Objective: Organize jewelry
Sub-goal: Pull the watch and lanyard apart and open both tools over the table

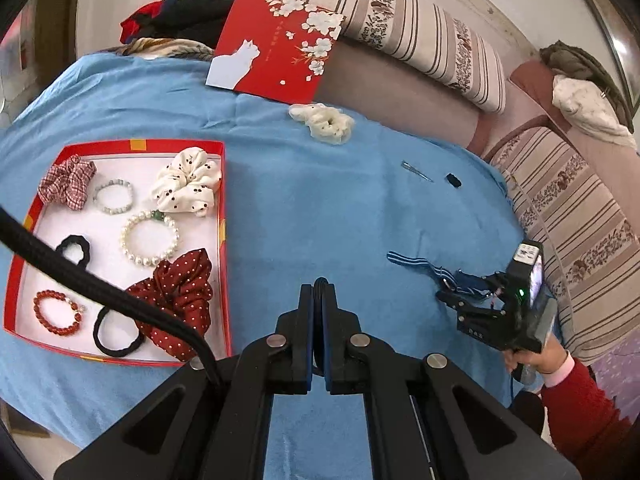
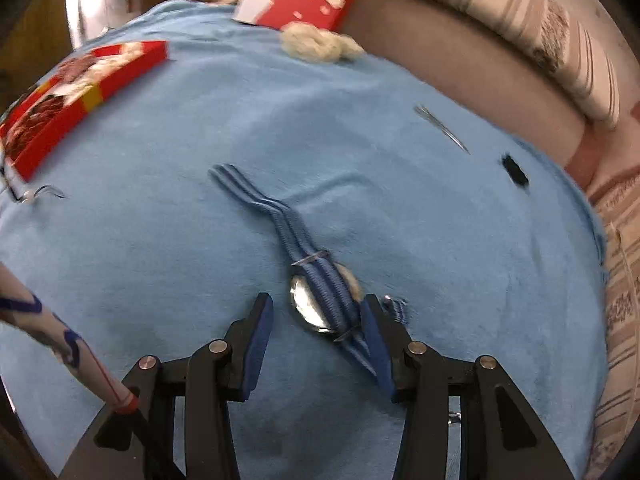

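Three bracelets (image 1: 150, 238) in left view, watch (image 2: 316, 304) in right.

Left gripper (image 1: 319, 312): matte black linkage arms, triangular cut-outs in the base plates, four silver pivot pins, blue pads on the finger faces. Black braided cable (image 1: 100, 280) comes in from 9 o'clock and plugs in by the left pin. Right gripper (image 2: 316, 344): same black arms, silver pins, blue pads; a white cable with blue marks and a red band (image 2: 60, 344) enters from 8 o'clock. From the left wrist view its body is a black block with a green LED. Red sleeve (image 1: 580, 408) with a pink cuff at 4 o'clock.
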Available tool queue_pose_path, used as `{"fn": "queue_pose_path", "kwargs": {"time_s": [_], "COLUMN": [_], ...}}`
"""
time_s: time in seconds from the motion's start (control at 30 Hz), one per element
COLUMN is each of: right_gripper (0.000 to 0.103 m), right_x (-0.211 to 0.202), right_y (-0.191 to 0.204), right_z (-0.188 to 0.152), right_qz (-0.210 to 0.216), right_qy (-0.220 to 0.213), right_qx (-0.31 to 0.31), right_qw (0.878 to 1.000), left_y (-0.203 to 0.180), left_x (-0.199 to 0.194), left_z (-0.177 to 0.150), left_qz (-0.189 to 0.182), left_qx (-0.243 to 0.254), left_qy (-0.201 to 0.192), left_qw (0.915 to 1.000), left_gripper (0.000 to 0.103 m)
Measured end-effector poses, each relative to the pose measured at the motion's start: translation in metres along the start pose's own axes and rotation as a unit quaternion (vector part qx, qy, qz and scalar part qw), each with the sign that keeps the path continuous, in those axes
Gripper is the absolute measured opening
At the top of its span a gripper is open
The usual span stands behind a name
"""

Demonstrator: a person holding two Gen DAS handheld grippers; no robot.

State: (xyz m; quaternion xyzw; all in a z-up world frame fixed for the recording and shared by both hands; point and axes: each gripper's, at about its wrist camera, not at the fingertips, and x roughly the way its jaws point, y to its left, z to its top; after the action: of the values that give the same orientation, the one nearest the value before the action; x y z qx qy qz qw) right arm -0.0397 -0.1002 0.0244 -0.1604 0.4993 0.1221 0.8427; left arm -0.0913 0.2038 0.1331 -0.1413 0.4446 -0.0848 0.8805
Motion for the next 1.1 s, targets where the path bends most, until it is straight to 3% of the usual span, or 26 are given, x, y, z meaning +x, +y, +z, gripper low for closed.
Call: {"fn": "queue_pose_path", "kwargs": {"time_s": [0.17,0.23,0.3,0.37,0.4,0.6,0.67,0.73,0.87,0.93,1.1], "right_gripper": [0.046,0.046,0.046,0.046,0.046,0.045,0.049,0.049,0.049,0.049,0.057], "right_x": [0.006,0.007,0.01,0.011,0.01,-0.009,-0.012,-0.007,-0.009,-0.018,-0.033], "right_y": [-0.037,-0.068,-0.1,-0.124,-0.129,-0.148,-0.164,-0.182,-0.204,-0.199,-0.165], "right_z": [0.005,-0.002,-0.017,-0.038,-0.045,-0.052,-0.059,-0.067,-0.076,-0.072,-0.051], "right_qz": [0.062,0.132,0.188,0.22,0.223,0.153,0.144,0.101,0.096,0.091,0.078], "right_qy": [0.011,0.001,-0.012,-0.026,-0.031,-0.055,-0.064,-0.055,-0.063,-0.067,-0.059], "right_qx": [0.113,0.218,0.315,0.385,0.398,0.395,0.424,0.451,0.463,0.435,0.314], "right_qw": [0.992,0.967,0.93,0.896,0.889,0.904,0.892,0.885,0.879,0.894,0.944], "left_y": [-0.015,-0.026,-0.035,-0.048,-0.055,-0.106,-0.121,-0.132,-0.138,-0.131,-0.117], "left_x": [0.009,0.019,0.031,0.048,0.058,0.121,0.14,0.149,0.149,0.149,0.154], "left_z": [0.011,0.018,0.024,0.03,0.033,0.048,0.054,0.061,0.068,0.063,0.031], "left_qz": [-0.018,-0.032,-0.044,-0.061,-0.069,-0.107,-0.117,-0.113,-0.095,-0.086,-0.056], "left_qx": [0.012,0.018,0.02,0.019,0.021,0.036,0.04,0.045,0.055,0.056,0.074], "left_qy": [-0.002,0.002,0.011,0.027,0.035,0.086,0.099,0.097,0.08,0.081,0.106], "left_qw": [0.9998,0.9993,0.9988,0.9976,0.9968,0.9899,0.9874,0.9878,0.9908,0.9914,0.9901], "left_gripper": [0.003,0.003,0.003,0.003,0.003,0.005,0.012,0.03,0.04,0.046,0.046]}}
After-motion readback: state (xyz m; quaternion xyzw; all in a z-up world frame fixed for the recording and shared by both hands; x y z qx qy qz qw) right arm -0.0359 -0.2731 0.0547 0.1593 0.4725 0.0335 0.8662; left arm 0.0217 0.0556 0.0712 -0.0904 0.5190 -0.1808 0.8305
